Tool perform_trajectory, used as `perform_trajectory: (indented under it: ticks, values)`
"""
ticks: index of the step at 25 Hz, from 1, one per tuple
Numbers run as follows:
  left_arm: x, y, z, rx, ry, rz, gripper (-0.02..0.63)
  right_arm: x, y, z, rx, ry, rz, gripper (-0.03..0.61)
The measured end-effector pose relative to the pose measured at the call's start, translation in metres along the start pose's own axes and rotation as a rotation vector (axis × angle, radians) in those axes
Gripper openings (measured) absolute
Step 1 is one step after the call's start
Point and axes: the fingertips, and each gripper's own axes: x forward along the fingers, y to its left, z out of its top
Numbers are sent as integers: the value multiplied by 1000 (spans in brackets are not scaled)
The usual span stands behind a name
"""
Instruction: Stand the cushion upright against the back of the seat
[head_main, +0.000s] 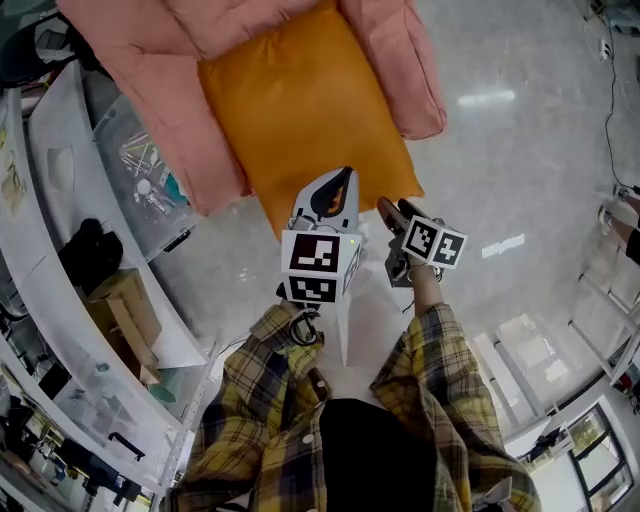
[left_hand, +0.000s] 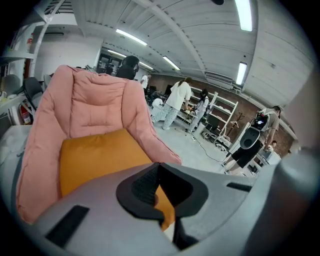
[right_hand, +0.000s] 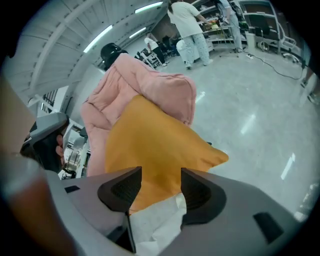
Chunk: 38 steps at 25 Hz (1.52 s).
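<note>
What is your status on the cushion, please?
Left gripper shut, empty; right gripper open, empty. Orange cushion lying flat on pink seat, not yet upright. Nothing between grippers and cushion.

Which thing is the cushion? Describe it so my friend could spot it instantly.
Find the big pink padded seat on the glossy grey floor. Lying flat on its base is the cushion, a plump square pillow. It is the only orange thing there, smooth where the pink seat is quilted.
</note>
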Motion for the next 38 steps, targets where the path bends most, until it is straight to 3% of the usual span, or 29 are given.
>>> perform_trajectory:
  ticks: [7,15,25,28,32,38]
  values:
    - [17,-16,-14,39,54,-43,5,14,-45,-32,182,42,-15,233]
    - [23,-13,-29,63,96,-43,5,39,-50,-38,333,13,115,233]
    - [21,2,-34,82,122,-22,5,44,-45,-31,298,-64,330,232]
    - [18,8,-35,90,126,-10,4,45,-42,-27,260,-79,331,225]
    - [14,17,-38,71,118,13,5,43,-35,-24,190,-86,322,140]
    - [2,21,-20,44,82,39,4,24,-13,-17,79,-76,266,75]
